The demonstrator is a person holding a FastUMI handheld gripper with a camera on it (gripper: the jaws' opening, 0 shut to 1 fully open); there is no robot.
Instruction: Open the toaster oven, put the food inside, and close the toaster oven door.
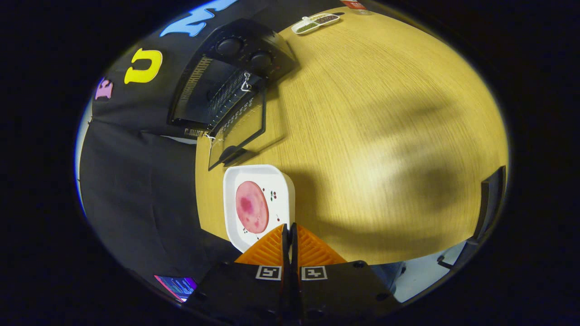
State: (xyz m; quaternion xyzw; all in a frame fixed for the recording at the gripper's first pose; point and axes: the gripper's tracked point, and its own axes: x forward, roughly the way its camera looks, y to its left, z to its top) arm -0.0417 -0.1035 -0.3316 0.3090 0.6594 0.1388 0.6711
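Gripper (289, 228) closed on the rim of a white square plate w/ rounded corners (282, 186).

Fingers pressed together w/ the plate edge pinched between, gripper tilted down over the light wood table (385, 136). 1 round pink meat slice (252, 207) lies on the plate. Beyond the plate: 1 black toaster oven (226, 77), glass door (238, 131) dropped open toward the plate, 2 knobs. Farther past the oven: 1 small white 2-compartment dish (316, 22).

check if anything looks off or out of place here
Nothing looks spilled or damaged. The toaster oven door hangs open with the rack bare. The pink food slice sits flat on the white plate, just ahead of the gripper, whose fingers are shut with nothing between them.
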